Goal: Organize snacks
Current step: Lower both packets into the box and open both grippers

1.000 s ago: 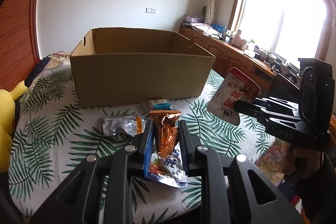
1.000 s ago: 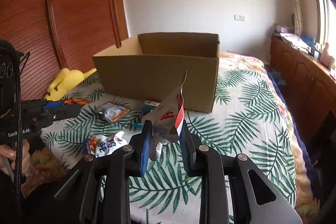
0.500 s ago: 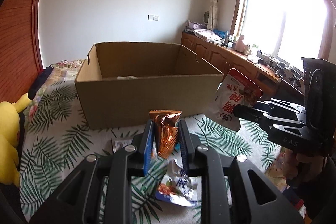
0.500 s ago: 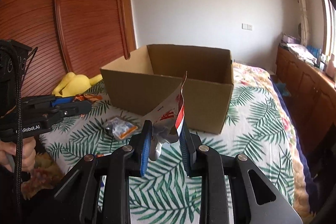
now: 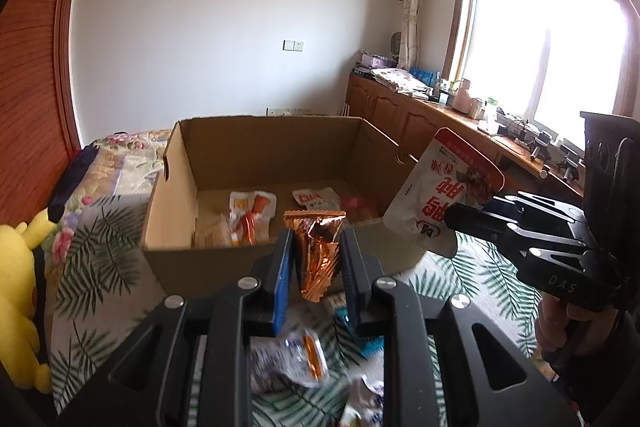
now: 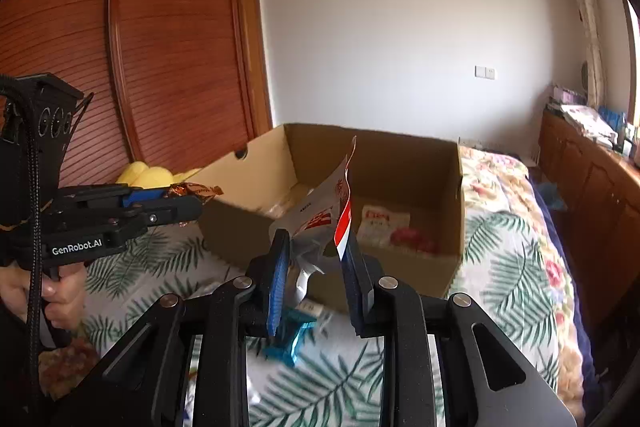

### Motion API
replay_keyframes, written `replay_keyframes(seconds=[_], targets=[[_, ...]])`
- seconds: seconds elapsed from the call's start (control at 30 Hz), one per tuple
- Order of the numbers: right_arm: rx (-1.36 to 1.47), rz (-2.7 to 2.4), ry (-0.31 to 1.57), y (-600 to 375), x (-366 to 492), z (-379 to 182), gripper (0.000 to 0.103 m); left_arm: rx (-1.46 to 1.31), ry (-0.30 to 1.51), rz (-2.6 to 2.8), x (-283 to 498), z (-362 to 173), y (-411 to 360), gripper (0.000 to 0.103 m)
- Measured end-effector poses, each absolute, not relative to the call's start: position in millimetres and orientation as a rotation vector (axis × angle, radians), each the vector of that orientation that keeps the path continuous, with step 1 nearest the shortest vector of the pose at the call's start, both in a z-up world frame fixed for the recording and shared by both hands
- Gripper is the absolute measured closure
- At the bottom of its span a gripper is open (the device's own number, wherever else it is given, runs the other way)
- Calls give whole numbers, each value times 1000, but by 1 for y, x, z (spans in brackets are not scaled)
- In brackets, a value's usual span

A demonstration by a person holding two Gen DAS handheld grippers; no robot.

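My left gripper (image 5: 316, 247) is shut on an orange foil snack packet (image 5: 318, 251) and holds it up just before the near wall of the open cardboard box (image 5: 188, 259). My right gripper (image 6: 314, 247) is shut on a white and red snack pouch (image 6: 332, 211), raised near the box's front right corner; the pouch also shows in the left wrist view (image 5: 444, 199). Several snack packets (image 5: 252, 211) lie inside the box. The left gripper with its orange packet (image 6: 196, 191) shows at the left of the right wrist view.
The box (image 6: 452, 211) stands on a bed with a palm-leaf sheet (image 6: 516, 267). Loose snack packets (image 5: 292, 355) and a blue packet (image 6: 290, 339) lie on the sheet below the grippers. A yellow plush toy (image 5: 16, 307) sits at the left. Wooden cabinets (image 5: 404, 115) line the right wall.
Both grippers have risen with their packets and moved toward the box, so its inside now shows. Both packets stay held.
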State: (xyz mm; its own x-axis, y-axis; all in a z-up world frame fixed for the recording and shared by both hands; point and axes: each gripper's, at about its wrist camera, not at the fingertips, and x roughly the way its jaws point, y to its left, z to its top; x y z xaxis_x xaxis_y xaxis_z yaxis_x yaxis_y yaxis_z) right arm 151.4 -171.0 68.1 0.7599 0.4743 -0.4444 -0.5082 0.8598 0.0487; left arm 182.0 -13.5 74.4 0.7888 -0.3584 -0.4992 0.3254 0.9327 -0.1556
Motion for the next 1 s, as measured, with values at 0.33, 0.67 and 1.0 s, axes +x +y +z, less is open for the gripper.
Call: replay_keyframes(seconds=[0.33, 0.67, 1.0], targets=[[-83, 543, 464, -159, 206, 69, 79, -54, 554, -368, 240, 76, -9, 82], [-92, 524, 495, -146, 237, 51, 78, -44, 591, -353, 280, 57, -10, 80], [-115, 489, 518, -142, 246, 43, 75, -48, 612, -330, 288, 45, -12, 70]])
